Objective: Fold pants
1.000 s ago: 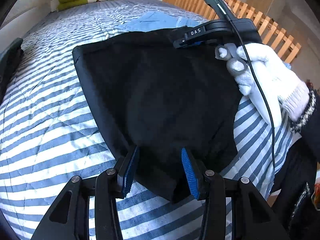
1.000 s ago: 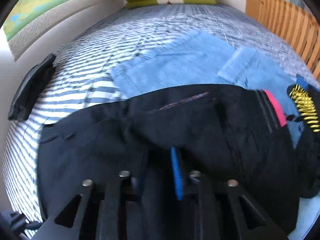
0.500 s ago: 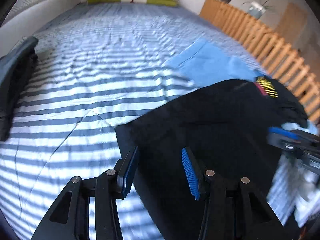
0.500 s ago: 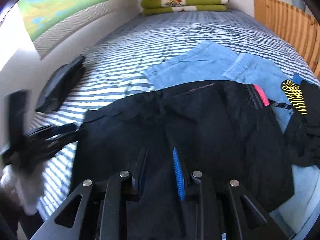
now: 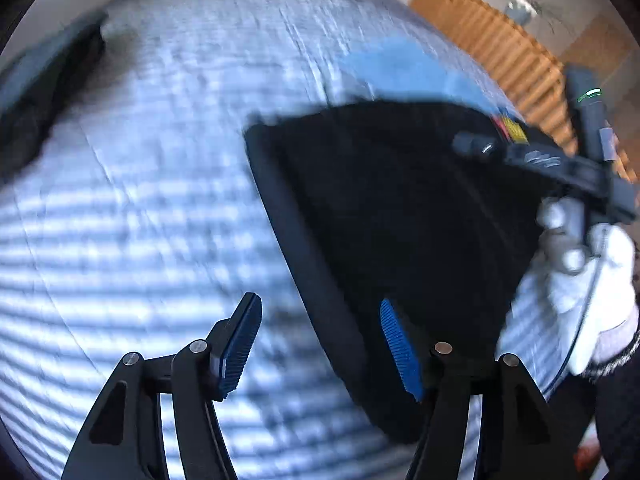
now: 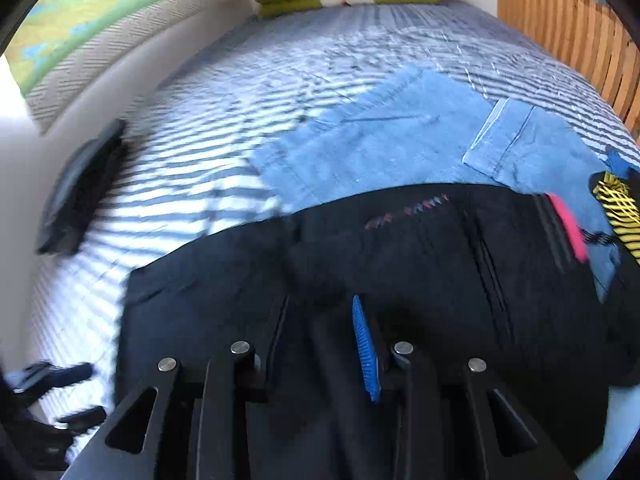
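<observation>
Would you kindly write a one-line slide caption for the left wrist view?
Left gripper, jaws just opening, above the black pants' edge on a striped bed.

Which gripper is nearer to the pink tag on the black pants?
Right. The right gripper is over the black pants, with the pink tag just beyond. The left gripper straddles the pants' opposite edge.

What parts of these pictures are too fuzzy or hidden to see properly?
- Left wrist view: motion blur smears the black pants and the striped bedcover; folds can't be read.
- Left wrist view: the right gripper is blurred, so its fingertips can't be made out.
- Right wrist view: the right gripper covers the pants' near edge.
- Right wrist view: the yellow-striped garment is cut off by the edge.
</observation>
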`<state>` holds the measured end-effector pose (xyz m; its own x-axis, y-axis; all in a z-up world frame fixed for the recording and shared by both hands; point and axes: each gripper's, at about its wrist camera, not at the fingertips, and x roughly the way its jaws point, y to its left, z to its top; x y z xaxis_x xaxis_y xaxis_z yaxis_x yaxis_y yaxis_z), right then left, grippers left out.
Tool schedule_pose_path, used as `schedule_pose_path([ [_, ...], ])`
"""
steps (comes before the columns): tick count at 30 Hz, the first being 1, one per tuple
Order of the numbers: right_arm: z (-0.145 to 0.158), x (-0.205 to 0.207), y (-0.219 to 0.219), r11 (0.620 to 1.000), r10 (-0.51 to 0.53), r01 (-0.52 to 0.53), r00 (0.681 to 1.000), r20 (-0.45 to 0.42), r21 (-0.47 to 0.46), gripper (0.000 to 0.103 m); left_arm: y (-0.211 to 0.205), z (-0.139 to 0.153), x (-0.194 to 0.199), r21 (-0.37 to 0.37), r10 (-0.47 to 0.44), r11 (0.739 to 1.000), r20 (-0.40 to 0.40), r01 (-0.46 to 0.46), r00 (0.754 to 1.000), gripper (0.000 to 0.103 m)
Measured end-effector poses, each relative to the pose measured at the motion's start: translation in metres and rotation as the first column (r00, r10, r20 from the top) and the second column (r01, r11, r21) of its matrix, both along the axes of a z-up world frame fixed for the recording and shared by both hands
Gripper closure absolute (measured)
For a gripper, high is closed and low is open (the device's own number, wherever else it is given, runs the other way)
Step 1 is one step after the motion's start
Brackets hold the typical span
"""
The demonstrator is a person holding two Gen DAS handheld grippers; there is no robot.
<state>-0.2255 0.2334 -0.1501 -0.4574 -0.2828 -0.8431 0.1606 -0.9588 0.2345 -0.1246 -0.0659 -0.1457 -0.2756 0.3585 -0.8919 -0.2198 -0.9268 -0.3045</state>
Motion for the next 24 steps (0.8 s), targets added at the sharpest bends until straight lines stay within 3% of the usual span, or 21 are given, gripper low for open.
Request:
schedule_pose_path([
  [2, 0.007, 0.037, -0.004, 0.998, 0.063, -0.063, 0.998, -0.008, 0.015, 0.073, 0.007, -0.012, 0.011, 0.001, -0.018, 1.000, 0.035, 0.018, 0.999, 0.037],
  [7, -0.014, 0.129, -0.007, 0.994, 0.106, -0.106, 0.994, 0.011, -0.026, 0.073, 0.018, -0.013, 0.020, -0.018, 0.013, 1.000, -0.029, -0.013, 0.999, 0.033],
  [8, -0.021, 0.147, -0.016, 0.990, 0.139, -0.139, 0.990, 0.011, 0.019, 0.073, 0.023, -0.013, 0.023, -0.049, 0.000, 0.999, -0.051, -0.002, 0.999, 0.034],
  [10, -0.040, 0.174, -0.035, 0.959, 0.199, -0.197, 0.980, 0.008, 0.203, 0.073, 0.029, -0.014, 0.028, -0.105, -0.030, 0.994, -0.084, 0.021, 0.996, 0.038],
  [11, -0.040, 0.185, -0.038, 0.948, 0.211, -0.192, 0.976, -0.048, 0.253, 0.072, 0.031, -0.013, 0.031, -0.126, -0.040, 0.992, -0.096, 0.027, 0.995, 0.042],
  [12, -0.039, 0.191, -0.039, 0.947, 0.197, -0.179, 0.979, -0.042, 0.267, 0.072, 0.029, -0.012, 0.032, -0.118, -0.031, 0.993, -0.093, 0.020, 0.995, 0.047],
  [13, -0.034, 0.196, -0.034, 0.962, 0.168, -0.158, 0.985, -0.029, 0.221, 0.072, 0.027, -0.012, 0.033, -0.099, -0.019, 0.995, -0.080, 0.011, 0.997, 0.049],
  [14, -0.024, 0.205, -0.027, 0.984, 0.146, -0.143, 0.989, -0.026, 0.104, 0.072, 0.022, -0.009, 0.033, -0.067, 0.000, 0.998, -0.054, -0.004, 0.999, 0.052],
  [16, -0.011, 0.223, -0.028, 0.987, 0.159, -0.159, 0.987, -0.030, 0.004, 0.072, 0.011, 0.000, 0.039, -0.023, 0.021, 1.000, -0.041, -0.022, 0.999, 0.053],
  [20, -0.005, 0.253, -0.057, 0.965, 0.262, -0.262, 0.963, -0.064, 0.006, 0.072, -0.011, 0.017, 0.072, 0.016, 0.003, 1.000, -0.057, -0.002, 0.998, 0.055],
  [24, -0.031, 0.268, -0.078, 0.946, 0.322, -0.322, 0.947, 0.010, 0.026, 0.072, -0.016, 0.000, 0.127, 0.035, -0.054, 0.998, -0.005, 0.054, 0.999, 0.054],
])
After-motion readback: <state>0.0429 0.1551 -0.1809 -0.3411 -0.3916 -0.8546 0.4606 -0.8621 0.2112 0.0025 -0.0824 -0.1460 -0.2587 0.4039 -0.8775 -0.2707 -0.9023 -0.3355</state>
